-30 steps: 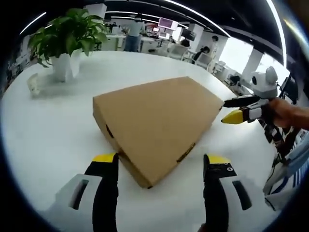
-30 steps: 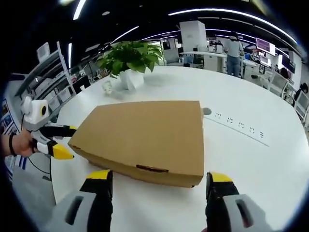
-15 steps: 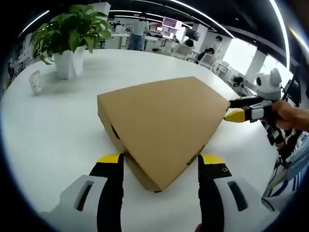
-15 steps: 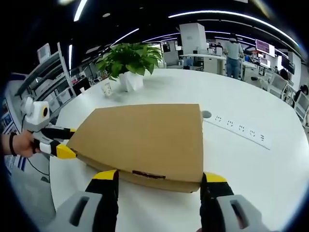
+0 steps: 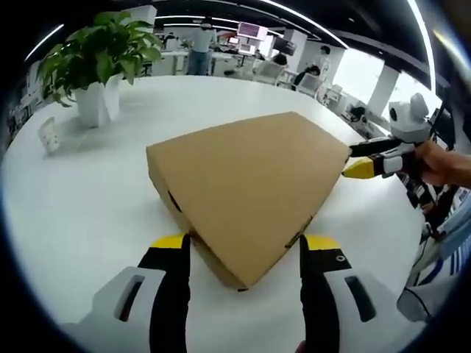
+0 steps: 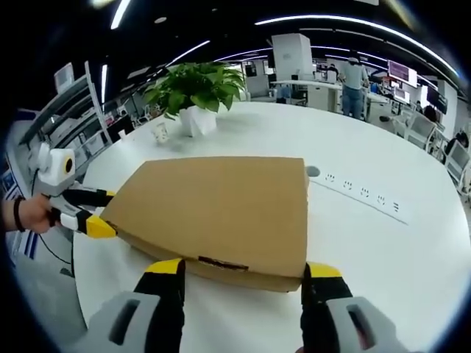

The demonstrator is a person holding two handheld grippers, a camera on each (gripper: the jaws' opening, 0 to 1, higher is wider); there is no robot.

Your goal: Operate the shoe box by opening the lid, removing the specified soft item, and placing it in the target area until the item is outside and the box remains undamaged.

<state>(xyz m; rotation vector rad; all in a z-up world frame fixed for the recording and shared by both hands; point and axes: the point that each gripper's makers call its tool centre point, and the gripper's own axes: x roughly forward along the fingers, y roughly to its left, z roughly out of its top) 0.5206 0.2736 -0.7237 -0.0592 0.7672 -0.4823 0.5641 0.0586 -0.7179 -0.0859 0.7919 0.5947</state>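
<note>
- No brand, label or readable writing shows on the shoe box [image 5: 246, 187]; its plain brown cardboard lid is blank in both views.
- The shoe box lies flat on the white table [image 5: 81, 198], lid closed, with a dark slot in one side wall and tab slits along the front edge.
- In the left gripper view a corner of the box points toward the camera, and its long axis runs from that near corner away to the upper right.
- In the right gripper view a long side of the box faces the camera, so its long axis runs across the picture from left to right.
- The left gripper [image 5: 243, 246] has its jaws apart, one yellow-tipped jaw on each side of the near corner of the box, close to the cardboard; whether they touch it cannot be told.
- The right gripper [image 6: 243, 268] also has its jaws apart, straddling the near long side of the box, with the tips at the lower edge of that side.
- In the left gripper view the right gripper appears at the far right corner of the box, held by a hand [image 5: 445, 163].
- In the right gripper view the left gripper appears at the left end of the box, also held by a hand [image 6: 26, 213].
- A potted plant [image 5: 92, 62] in a white pot stands on the table well beyond the box, with a small white card [image 5: 48, 135] near it.
- A row of small marks [image 6: 364, 193] lies on the table to the right of the box in the right gripper view; they're too small to read.
</note>
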